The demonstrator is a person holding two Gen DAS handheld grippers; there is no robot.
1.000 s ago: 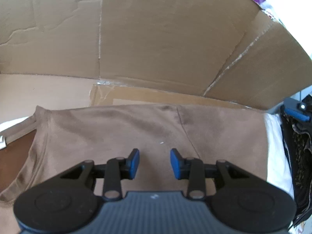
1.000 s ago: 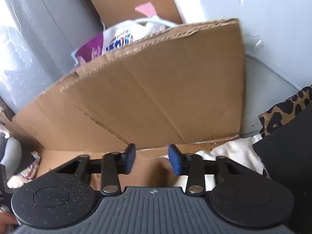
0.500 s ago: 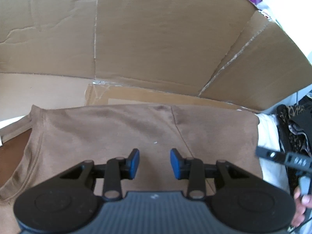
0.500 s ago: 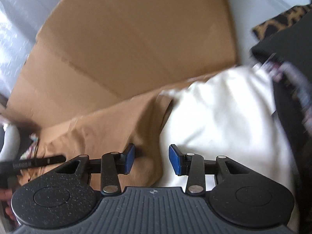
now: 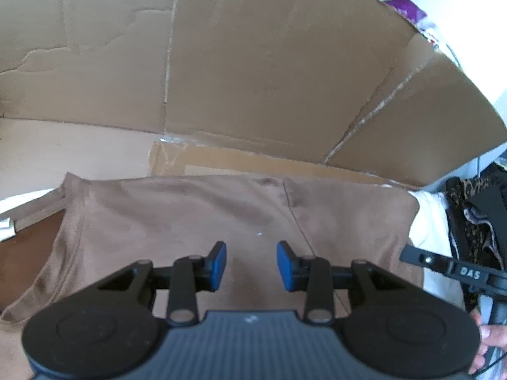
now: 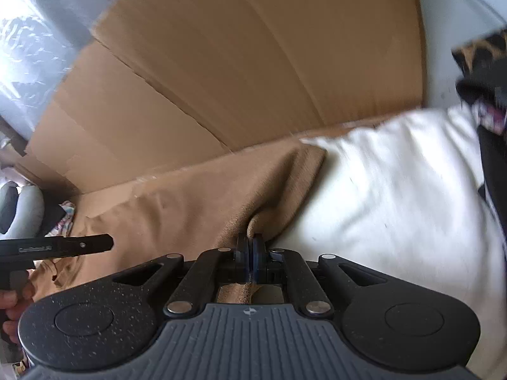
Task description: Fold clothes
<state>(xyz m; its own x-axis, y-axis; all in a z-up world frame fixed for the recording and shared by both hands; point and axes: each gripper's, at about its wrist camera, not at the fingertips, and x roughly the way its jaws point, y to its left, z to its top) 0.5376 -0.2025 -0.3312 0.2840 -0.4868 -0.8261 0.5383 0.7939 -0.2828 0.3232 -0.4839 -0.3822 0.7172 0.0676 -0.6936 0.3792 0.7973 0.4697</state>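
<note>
A tan-brown garment (image 5: 196,218) lies spread flat in front of a cardboard wall. My left gripper (image 5: 251,264) hovers open over its middle, nothing between the blue pads. In the right wrist view the same tan garment (image 6: 196,202) bunches into a fold at my right gripper (image 6: 250,253), whose pads are shut on its edge, right beside a white cloth (image 6: 386,190). The right tool's black body (image 5: 450,269) shows at the left view's right side.
Cardboard panels (image 5: 253,63) stand behind the garment. Dark and leopard-print clothes (image 5: 478,202) pile at the right, also seen as leopard-print cloth (image 6: 481,50). The left tool's body (image 6: 57,247) and a hand (image 6: 12,304) sit at the left.
My right gripper dropped toward the garment's right edge and shut on a fold of it. The left gripper stayed open over the garment; the right tool came into its view.
</note>
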